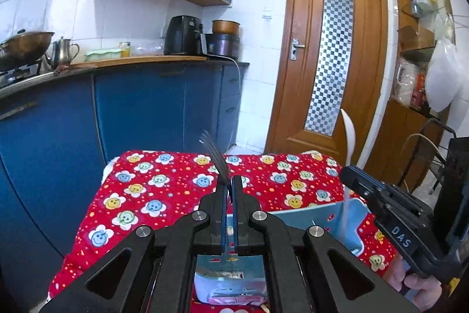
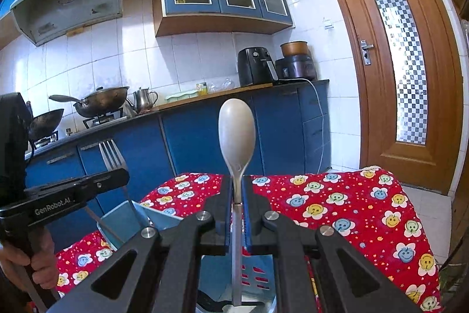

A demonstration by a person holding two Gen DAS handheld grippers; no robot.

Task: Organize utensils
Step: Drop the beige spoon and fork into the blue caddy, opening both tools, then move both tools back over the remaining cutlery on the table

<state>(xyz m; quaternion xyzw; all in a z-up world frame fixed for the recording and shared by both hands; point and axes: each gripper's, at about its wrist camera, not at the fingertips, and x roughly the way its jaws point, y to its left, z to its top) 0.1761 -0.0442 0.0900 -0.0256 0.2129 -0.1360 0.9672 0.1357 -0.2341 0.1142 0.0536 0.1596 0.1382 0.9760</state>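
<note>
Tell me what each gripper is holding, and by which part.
The left gripper holds a metal fork just below its tines. The right gripper holds a spoon at the neck, bowl up.

fork (image 1: 215, 159): metal, tines up, tilted | spoon (image 2: 236, 137): white, upright, bowl up, over blue holder (image 1: 350, 220)

surface: table (image 1: 328, 157), lower frame | cover: red flower-print cloth (image 1: 164, 195) spread over it | on cloth: light-blue utensil holder (image 1: 351, 213), lower right

Your wrist cams sit close above the table (image 1: 164, 195), facing the counter (image 2: 205, 99); both share door (image 1: 331, 49), each other's gripper.
</note>
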